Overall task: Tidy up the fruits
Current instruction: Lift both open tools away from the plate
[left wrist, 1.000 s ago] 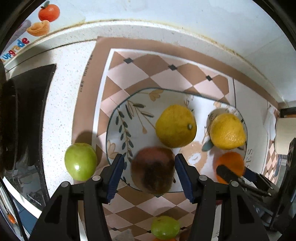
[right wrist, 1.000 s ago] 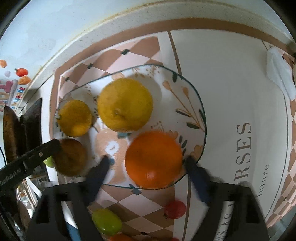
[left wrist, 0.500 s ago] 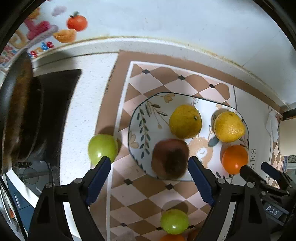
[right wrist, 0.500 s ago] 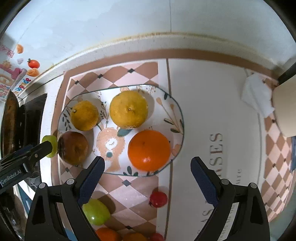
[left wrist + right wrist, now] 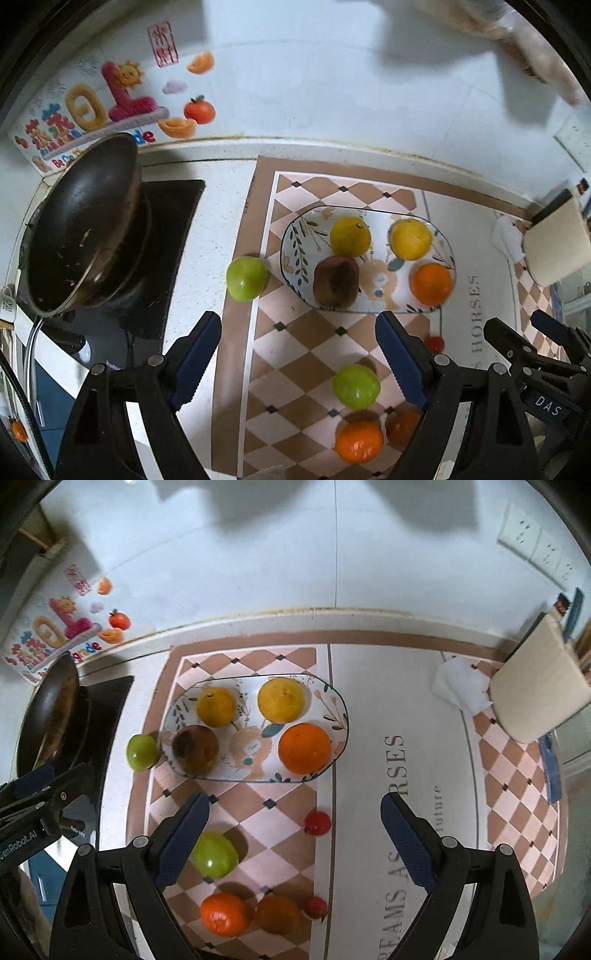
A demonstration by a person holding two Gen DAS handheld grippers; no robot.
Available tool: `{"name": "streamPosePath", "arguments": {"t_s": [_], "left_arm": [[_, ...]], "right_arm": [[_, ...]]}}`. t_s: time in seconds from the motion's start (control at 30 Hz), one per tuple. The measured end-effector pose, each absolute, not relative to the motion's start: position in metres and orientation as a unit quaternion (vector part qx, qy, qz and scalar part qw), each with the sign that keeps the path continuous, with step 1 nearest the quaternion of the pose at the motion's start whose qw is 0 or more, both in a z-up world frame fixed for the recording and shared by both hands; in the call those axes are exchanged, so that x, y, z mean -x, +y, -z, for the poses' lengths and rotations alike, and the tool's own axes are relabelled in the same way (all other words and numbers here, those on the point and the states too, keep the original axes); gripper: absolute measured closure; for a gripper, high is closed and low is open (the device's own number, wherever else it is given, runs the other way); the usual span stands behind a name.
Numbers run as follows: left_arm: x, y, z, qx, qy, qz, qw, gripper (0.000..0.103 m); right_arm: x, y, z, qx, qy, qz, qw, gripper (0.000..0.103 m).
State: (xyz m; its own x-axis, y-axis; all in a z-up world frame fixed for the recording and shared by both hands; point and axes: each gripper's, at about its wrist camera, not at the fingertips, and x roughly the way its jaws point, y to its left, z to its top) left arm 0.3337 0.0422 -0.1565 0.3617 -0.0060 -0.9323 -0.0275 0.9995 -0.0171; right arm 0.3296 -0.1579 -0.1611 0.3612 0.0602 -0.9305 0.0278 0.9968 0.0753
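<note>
**Q:** Fruit on the plate: what has changed?

**Me:** Both my grippers have pulled up and back from the plate (image 5: 338, 705), so it now sits in the middle of each view, not close under me. My left gripper (image 5: 299, 360) has just been opening; its fingers (image 5: 197, 356) stand released with nothing between them. The brown fruit (image 5: 336, 281) they were straddling a second ago lies on the plate's lower left. My right gripper (image 5: 295, 840) is spread wide and empty too, and the orange (image 5: 304, 747) it hovered around rests at the plate's lower right.

**Q:** What else is on the plate?

**Me:** Two yellow citrus fruits (image 5: 216, 706) along its upper edge. Four pieces in all.

**Q:** And off it?

**Me:** One green apple (image 5: 246, 277) just beside the plate's left rim on the desk (image 5: 218, 229). Toward the bottom of the frame, on the checked mat (image 5: 280, 801): another green apple (image 5: 214, 853), a small orange (image 5: 223, 914), a darker orange fruit (image 5: 279, 912) and two small red fruits (image 5: 317, 821).

**Q:** What does that mean for the job?

**Me:** I judge this placement finished, with the loose fruit left to gather.
</note>
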Motion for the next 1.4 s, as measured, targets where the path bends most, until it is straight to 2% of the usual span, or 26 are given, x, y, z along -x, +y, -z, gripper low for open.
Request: {"name": "streamPosePath", "arguments": {"t_s": [0.47, 0.57, 0.97, 1.03, 1.07, 1.1, 1.27, 1.4], "left_arm": [[-0.255, 0.041, 0.105, 0.009, 0.521, 0.012, 0.853, 0.018], [-0.244, 0.040, 0.098, 0.010, 0.513, 0.017, 0.858, 0.018], [-0.221, 0.035, 0.086, 0.013, 0.501, 0.032, 0.865, 0.018], [-0.222, 0.036, 0.090, 0.017, 0.506, 0.032, 0.861, 0.016], [-0.224, 0.036, 0.094, 0.017, 0.511, 0.032, 0.859, 0.006], [-0.225, 0.037, 0.097, 0.015, 0.513, 0.030, 0.858, 0.002], [-0.234, 0.041, 0.130, 0.012, 0.543, 0.015, 0.839, 0.002], [-0.241, 0.042, 0.176, 0.012, 0.599, 0.017, 0.801, 0.002]], "right_arm": [[-0.243, -0.152, 0.090, -0.027, 0.504, -0.018, 0.863, 0.007], [-0.231, -0.154, 0.078, -0.033, 0.492, -0.017, 0.870, 0.003], [-0.213, -0.153, 0.068, -0.046, 0.485, -0.024, 0.873, 0.003], [-0.213, -0.153, 0.070, -0.048, 0.485, -0.025, 0.873, 0.003], [-0.214, -0.153, 0.073, -0.049, 0.489, -0.025, 0.871, 0.003], [-0.214, -0.153, 0.076, -0.051, 0.492, -0.025, 0.869, 0.003], [-0.221, -0.159, 0.112, -0.066, 0.531, -0.031, 0.844, 0.003], [-0.231, -0.168, 0.170, -0.102, 0.597, -0.039, 0.795, 0.003]]}}
